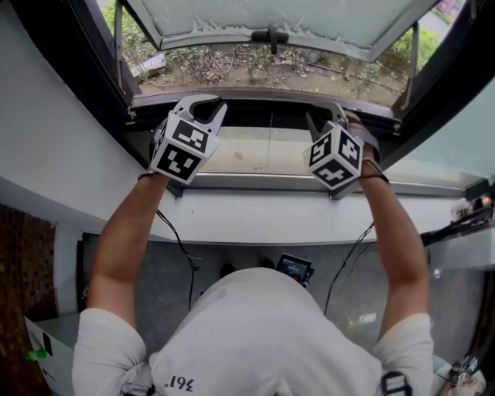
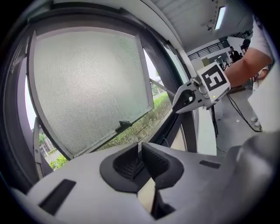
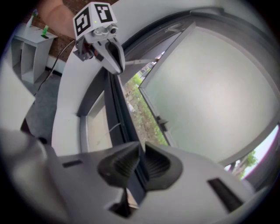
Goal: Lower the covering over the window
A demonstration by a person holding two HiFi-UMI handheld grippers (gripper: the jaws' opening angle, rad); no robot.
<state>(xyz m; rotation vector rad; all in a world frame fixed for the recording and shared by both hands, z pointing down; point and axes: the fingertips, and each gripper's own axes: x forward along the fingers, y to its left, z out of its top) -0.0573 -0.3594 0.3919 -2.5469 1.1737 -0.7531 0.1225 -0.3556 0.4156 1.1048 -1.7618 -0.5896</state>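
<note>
The window's frosted sash (image 1: 271, 15) is swung outward, its dark handle (image 1: 271, 35) at the bottom edge, and greenery shows beneath it. I cannot make out a blind or other covering in any view. My left gripper (image 1: 207, 108) is raised to the left part of the window frame's grey bar (image 1: 271, 94). Its jaws stand drawn together to a sliver, with nothing between them (image 2: 140, 151). My right gripper (image 1: 338, 116) is up at the same bar on the right. It is likewise closed to a sliver and empty (image 3: 141, 153). Each gripper shows in the other's view: (image 2: 181, 103), (image 3: 114, 65).
Below the frame runs a pale inner ledge (image 1: 240, 155), then a white sill (image 1: 255, 216). Cables hang from both grippers toward the grey floor, where a small device (image 1: 294, 268) lies. Clutter sits at the right (image 1: 472, 209). A white shelf (image 3: 30, 48) stands left.
</note>
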